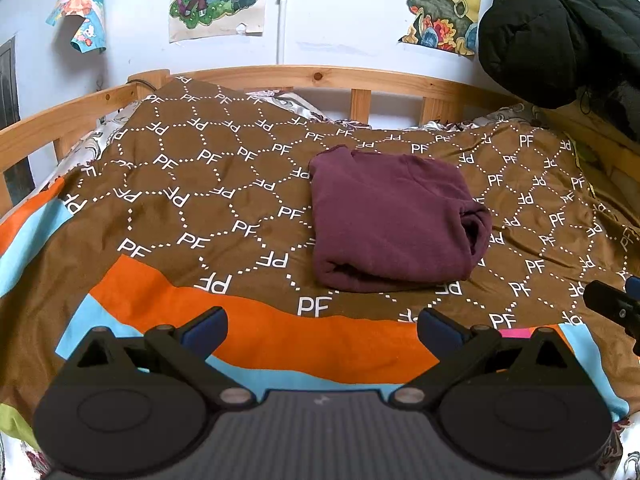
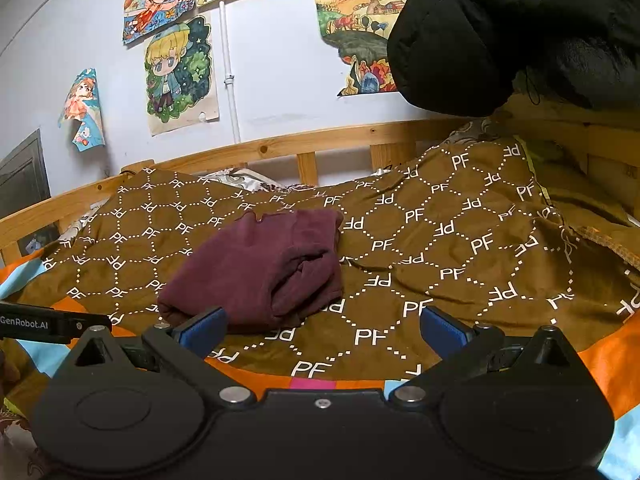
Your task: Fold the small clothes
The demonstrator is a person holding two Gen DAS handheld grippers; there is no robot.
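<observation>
A maroon garment (image 1: 390,220) lies folded into a thick rectangle on the brown patterned blanket (image 1: 192,184). It also shows in the right wrist view (image 2: 260,268). My left gripper (image 1: 322,326) is open and empty, held back from the garment's near edge, over the orange stripe. My right gripper (image 2: 324,326) is open and empty, near the garment's front right corner, with its left finger (image 2: 202,330) overlapping the cloth's near edge in view. The right gripper's tip (image 1: 616,306) shows at the right edge of the left wrist view.
A wooden bed rail (image 1: 320,78) runs around the far and left sides. A black puffy jacket (image 1: 560,28) hangs at the far right over the bed. Drawings (image 2: 180,76) hang on the wall. The left gripper's body (image 2: 48,324) shows at the left edge of the right wrist view.
</observation>
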